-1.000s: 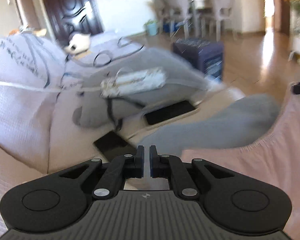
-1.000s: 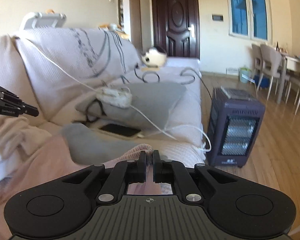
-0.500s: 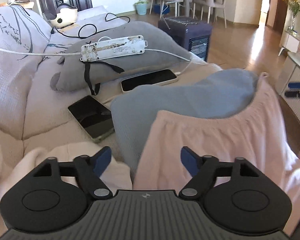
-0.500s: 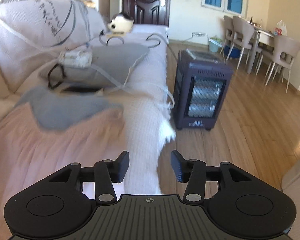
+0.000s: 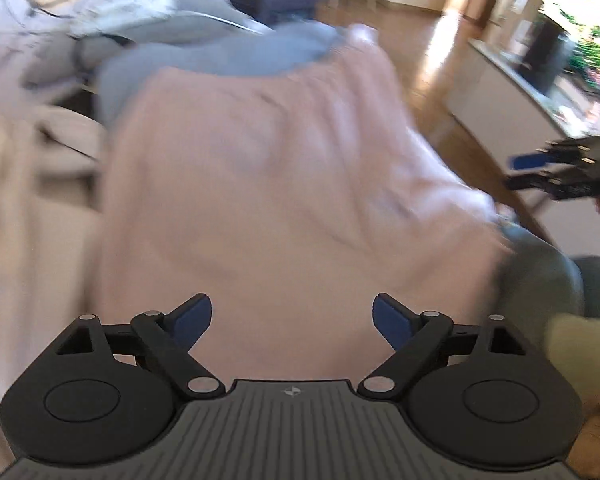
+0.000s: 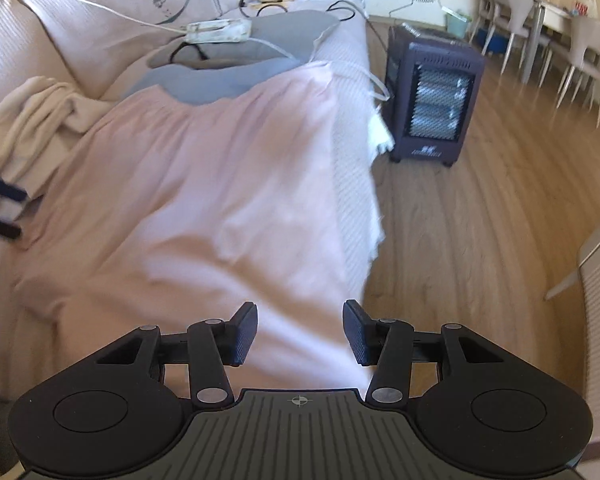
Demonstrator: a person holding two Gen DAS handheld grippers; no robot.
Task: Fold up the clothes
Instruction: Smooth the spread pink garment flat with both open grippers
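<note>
A living room with a wooden floor (image 5: 432,56) shows behind a sofa in the left wrist view, which is blurred. A pink garment (image 5: 268,176) lies spread over the sofa seat, directly ahead of the left tongs (image 5: 292,318), whose jaws stand wide apart with nothing between them but the cloth below. A grey-blue garment (image 5: 220,54) lies at the pink one's far edge. The right tongs (image 5: 556,170) appear at the right edge, off the cloth's side. In the right wrist view the sofa (image 6: 40,40) runs along the left, with a dark heater (image 6: 432,96) on the floor (image 6: 480,240) beside it. The pink garment (image 6: 204,200) stretches away from the right tongs (image 6: 300,336), jaws apart and empty, its near end just under them. The grey-blue garment (image 6: 212,78) lies at the far end, a cream cloth (image 6: 36,120) bunched to the left, and a power strip (image 6: 218,30) on a grey cushion (image 6: 284,34) beyond.
</note>
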